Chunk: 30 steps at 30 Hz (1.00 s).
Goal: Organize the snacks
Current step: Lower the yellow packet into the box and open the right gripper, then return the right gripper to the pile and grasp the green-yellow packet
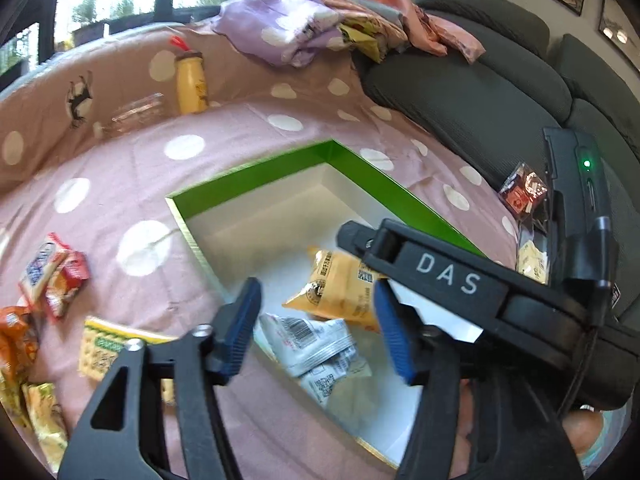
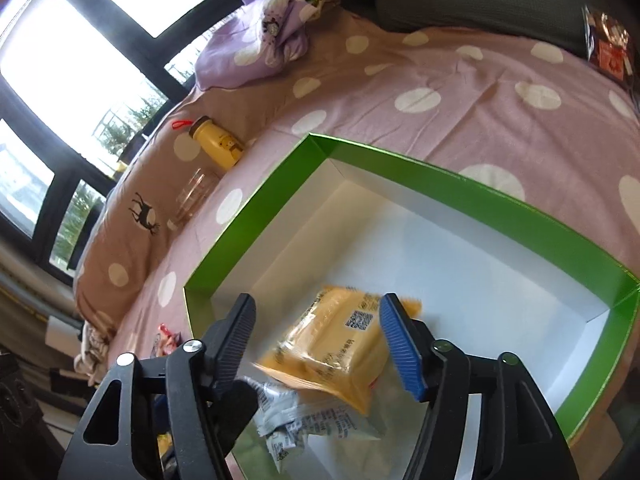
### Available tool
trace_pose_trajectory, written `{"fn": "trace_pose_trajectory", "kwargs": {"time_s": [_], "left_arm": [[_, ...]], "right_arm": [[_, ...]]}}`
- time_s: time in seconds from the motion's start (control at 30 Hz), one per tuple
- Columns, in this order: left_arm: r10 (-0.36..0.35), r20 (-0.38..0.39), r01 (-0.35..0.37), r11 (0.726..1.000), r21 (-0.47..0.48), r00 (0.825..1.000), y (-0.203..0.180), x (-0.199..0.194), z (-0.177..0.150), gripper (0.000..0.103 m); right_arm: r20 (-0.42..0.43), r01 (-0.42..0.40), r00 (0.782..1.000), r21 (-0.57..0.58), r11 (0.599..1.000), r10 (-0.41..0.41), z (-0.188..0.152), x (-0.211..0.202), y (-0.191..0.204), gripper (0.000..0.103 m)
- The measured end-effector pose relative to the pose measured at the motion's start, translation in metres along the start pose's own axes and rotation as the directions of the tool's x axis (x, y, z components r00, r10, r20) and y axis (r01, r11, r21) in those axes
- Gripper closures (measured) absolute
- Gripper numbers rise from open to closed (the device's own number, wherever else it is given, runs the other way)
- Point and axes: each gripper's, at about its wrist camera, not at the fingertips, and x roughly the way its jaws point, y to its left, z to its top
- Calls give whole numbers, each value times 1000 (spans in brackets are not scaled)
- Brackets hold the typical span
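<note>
A pink bedsheet with white polka dots (image 1: pixel 224 128) covers a wide, soft surface, with dark-framed windows (image 2: pixel 80 64) beyond it and a dark grey cushioned sofa back (image 1: pixel 472 92) along one side. On the sheet sits a shallow open cardboard box with green walls and a white floor (image 2: pixel 256 216), the landmark here.

Inside the box lies a yellow plastic snack packet printed with a QR code (image 2: pixel 340 348), puffy and slightly blurred. Its long axis runs diagonally from the box's near corner toward its middle, and its lower end overlaps a crinkled white-and-grey snack packet (image 2: pixel 304 420) beside it on the box floor.

The right gripper (image 2: pixel 320 340) hangs over the box with its black and blue fingers spread wide on either side of the yellow packet, gripping nothing. The left gripper (image 1: pixel 316 320) is likewise spread apart and empty above the box's near edge.

Outside the box, to its left, lie a red-and-white snack packet (image 1: pixel 52 276) and a yellow-green cracker packet (image 1: pixel 108 344). Beyond the box a yellow bottle with a red loop (image 1: pixel 192 84) leans against the sheet's raised edge.
</note>
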Motion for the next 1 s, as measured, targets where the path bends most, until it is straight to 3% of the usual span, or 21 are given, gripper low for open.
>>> {"fn": "trace_pose_trajectory", "kwargs": {"time_s": [0.07, 0.2, 0.33, 0.53, 0.7, 0.83, 1.0], "left_arm": [[16, 17, -16, 1000, -8, 1000, 5, -11, -3, 26], [90, 42, -88, 995, -42, 995, 23, -37, -12, 18], [211, 53, -205, 974, -100, 976, 50, -64, -27, 15], [374, 49, -347, 897, -274, 926, 109, -104, -59, 15], [467, 21, -425, 822, -380, 884, 153, -125, -89, 15], [480, -36, -446, 781, -437, 877, 188, -128, -107, 15], [501, -83, -480, 750, -455, 861, 208, -128, -114, 14]], "right_arm": [[22, -9, 1000, -37, 999, 9, -2, -7, 8, 30], [28, -78, 996, -116, 990, 82, -9, -15, 32, 23], [8, -123, 992, -191, 974, 126, -23, -20, 58, 17], [-54, -170, 985, -289, 942, 161, -49, -15, 100, 14], [-146, -265, 963, -334, 905, 228, -75, -3, 132, 13], [-218, -304, 947, -371, 878, 235, -96, 12, 155, 13], [-311, -342, 922, -378, 860, 230, -117, 31, 175, 13]]}}
